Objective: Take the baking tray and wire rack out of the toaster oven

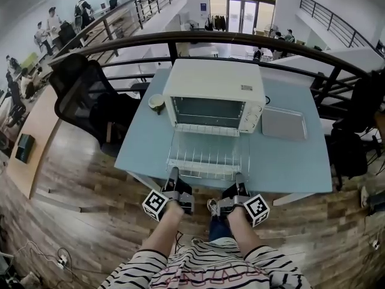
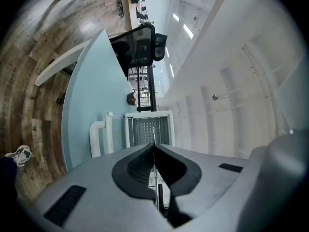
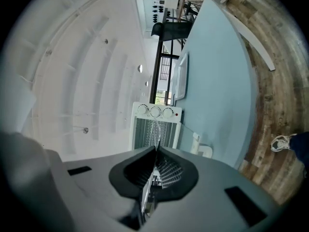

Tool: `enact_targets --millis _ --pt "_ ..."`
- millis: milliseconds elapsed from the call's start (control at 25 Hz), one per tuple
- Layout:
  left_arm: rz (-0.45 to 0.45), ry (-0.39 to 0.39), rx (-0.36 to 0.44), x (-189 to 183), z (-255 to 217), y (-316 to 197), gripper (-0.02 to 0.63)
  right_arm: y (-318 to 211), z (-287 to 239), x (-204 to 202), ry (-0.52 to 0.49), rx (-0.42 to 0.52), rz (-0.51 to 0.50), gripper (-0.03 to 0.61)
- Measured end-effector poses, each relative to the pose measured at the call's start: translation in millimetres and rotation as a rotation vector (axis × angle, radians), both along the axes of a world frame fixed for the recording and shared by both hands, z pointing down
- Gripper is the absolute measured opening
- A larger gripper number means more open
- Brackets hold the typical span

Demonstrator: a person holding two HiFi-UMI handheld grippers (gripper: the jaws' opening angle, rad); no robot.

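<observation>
Wire rack [image 1: 207, 159] in front of toaster oven [image 1: 213, 95]; left gripper [image 1: 173, 173] and right gripper [image 1: 239, 177] both pinched tight on its front bar.
Likely light and stiff, with thin, slick wire; two well-spread holds should keep it level.

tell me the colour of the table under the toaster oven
Pale blue table, clearest in the head view.

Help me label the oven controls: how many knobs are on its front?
3, in a row on the toaster oven's panel: one end knob, the middle knob, the other end knob. None seems hidden.
</observation>
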State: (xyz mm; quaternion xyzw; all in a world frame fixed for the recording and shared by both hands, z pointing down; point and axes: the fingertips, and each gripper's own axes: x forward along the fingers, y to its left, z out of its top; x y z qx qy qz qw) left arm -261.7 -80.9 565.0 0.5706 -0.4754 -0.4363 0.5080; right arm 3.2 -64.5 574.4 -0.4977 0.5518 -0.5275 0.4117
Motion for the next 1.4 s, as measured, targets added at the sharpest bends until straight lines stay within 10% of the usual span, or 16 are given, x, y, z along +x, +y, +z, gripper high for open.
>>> enact_targets --millis 640,1400 --pt "0.125 0.006 0.023 104.8 9.1 19.3 0.023 34.1 15.7 100.0 0.054 -0.049 0.067 0.031" --pt "0.282 0.005 -0.081 340.7 61.0 -5.1 0.025 38.7 43.5 331.8 0.136 -0.146 0.187 0.031"
